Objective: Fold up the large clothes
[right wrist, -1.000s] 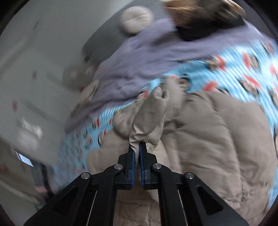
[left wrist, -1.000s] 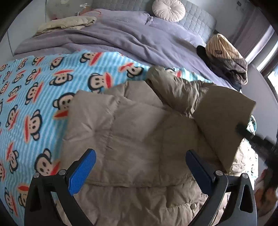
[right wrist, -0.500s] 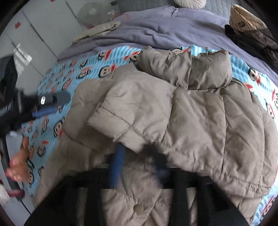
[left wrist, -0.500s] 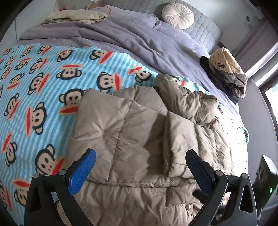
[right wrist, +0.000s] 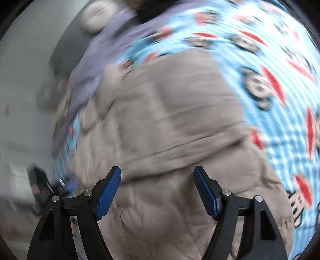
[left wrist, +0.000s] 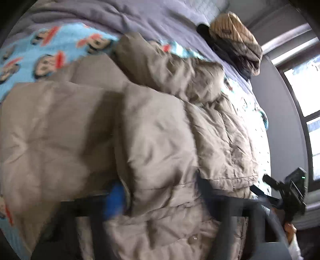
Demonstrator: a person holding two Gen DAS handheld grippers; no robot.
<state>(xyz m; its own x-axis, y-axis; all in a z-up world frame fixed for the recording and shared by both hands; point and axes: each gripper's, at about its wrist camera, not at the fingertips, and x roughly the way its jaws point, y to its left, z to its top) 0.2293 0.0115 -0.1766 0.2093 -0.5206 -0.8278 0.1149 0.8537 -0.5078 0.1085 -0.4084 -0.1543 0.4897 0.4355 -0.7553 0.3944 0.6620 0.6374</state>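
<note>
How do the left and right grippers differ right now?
The left gripper is motion-blurred, with a jacket fold bulging between its fingers. The right gripper is sharp, with nothing between its fingers. Whether the left is gripping is unclear, while the right is plainly open over the jacket. Both point at the jacket with fingers apart.

Motion blur smears the left claw — its arms are dark streaks, one blue pad half sunk under a fold of the jacket, so its opening can't be judged. In the right wrist view the blanket and pillow are streaked; a dark shape at left, perhaps the other claw, is unreadable.
</note>
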